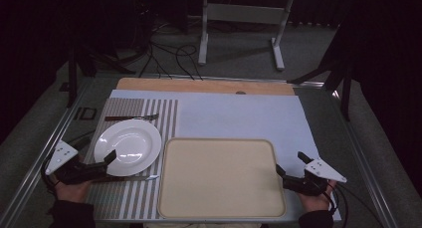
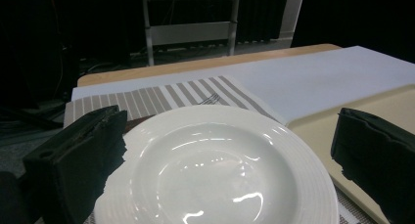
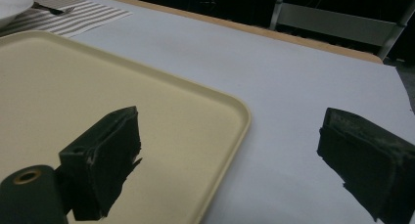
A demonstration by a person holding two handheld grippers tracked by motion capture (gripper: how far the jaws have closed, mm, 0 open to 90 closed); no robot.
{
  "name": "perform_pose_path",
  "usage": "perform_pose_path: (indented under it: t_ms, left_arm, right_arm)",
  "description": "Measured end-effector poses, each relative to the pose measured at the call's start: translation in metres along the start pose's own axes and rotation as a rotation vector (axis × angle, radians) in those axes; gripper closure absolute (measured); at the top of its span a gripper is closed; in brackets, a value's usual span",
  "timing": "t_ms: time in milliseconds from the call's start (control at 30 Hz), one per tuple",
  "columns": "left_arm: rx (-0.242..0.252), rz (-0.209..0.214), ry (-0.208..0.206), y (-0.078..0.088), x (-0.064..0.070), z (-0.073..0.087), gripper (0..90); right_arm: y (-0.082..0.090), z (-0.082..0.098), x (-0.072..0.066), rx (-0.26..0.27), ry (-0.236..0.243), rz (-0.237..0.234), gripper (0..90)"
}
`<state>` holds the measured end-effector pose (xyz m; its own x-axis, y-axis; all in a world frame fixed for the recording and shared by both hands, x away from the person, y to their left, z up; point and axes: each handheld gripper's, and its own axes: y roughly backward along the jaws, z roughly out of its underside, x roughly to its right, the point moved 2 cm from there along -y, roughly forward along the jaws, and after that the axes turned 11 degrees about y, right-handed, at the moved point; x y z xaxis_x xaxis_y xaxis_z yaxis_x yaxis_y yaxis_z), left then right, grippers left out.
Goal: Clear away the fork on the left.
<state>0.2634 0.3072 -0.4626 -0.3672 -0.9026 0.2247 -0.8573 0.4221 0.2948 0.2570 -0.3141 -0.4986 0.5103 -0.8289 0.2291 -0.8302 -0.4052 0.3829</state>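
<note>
plate [image 2: 215, 170] between open left gripper [image 2: 225, 160] jaws

**Materials and surfaces on the counter**

The white plate [image 2: 215, 170], which lies between the jaws of the left gripper [image 1: 110, 157], looks like glazed ceramic: very glossy, smooth, with bright reflections and fine ribs on the rim. The jaws themselves are matt black, with rough, worn edges like foam or rubber. The beige tray [image 3: 98, 101], under the left jaw of the right gripper [image 1: 291, 164], seems to be plastic, smooth with a soft satin finish. Beyond the jaws, the striped placemat [image 2: 161, 94] looks like woven cloth, matt. The pale sheet [image 3: 274, 87] is matt and smooth, like paper or cloth. The counter [image 1: 199, 85] edge looks like light wood.
</note>
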Motion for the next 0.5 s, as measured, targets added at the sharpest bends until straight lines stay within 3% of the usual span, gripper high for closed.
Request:
perform_pose_path:
  t_ms: [500]
  left_arm:
    - [0.018, -0.011, 0.012, 0.001, -0.013, -0.015, 0.0]
  right_arm:
    - [-0.001, 0.001, 0.000, -0.002, 0.000, -0.009, 8.4]
